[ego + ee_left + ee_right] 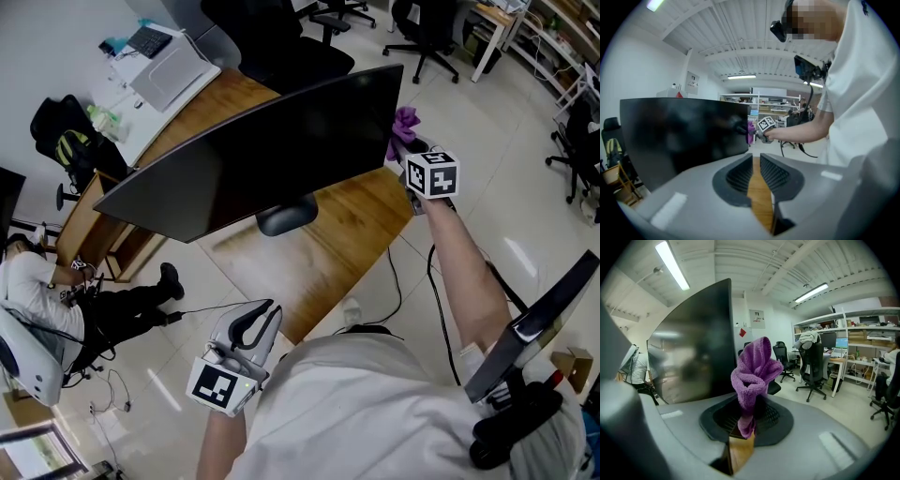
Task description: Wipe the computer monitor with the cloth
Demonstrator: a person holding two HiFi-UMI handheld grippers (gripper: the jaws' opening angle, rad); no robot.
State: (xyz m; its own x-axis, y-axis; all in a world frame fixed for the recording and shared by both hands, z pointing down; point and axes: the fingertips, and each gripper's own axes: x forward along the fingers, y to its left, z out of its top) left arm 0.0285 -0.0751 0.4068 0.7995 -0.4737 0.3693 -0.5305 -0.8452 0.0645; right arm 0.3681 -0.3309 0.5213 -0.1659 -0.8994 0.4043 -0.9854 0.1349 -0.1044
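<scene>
Monitor (272, 159) stands on the wooden counter (328, 253), its wide screen dark. The purple cloth (405, 125) is bunched at the monitor's right edge, near the upper corner; whether it touches the frame or sits just beside it cannot be told. The right gripper (411, 148) is clenched on the cloth. In the right gripper view the jaws pinch the lower end of the cloth (754, 373), the rest rises above them in a folded tuft, and the monitor (693, 348) stands just to its left. The left gripper (251, 328) hangs in front of the monitor and below it, past the counter's near edge and well apart from the screen. In the left gripper view the left gripper (756, 171) has its jaws drawn together on nothing, with a sliver of counter showing past them and the monitor (684, 136) beyond.
</scene>
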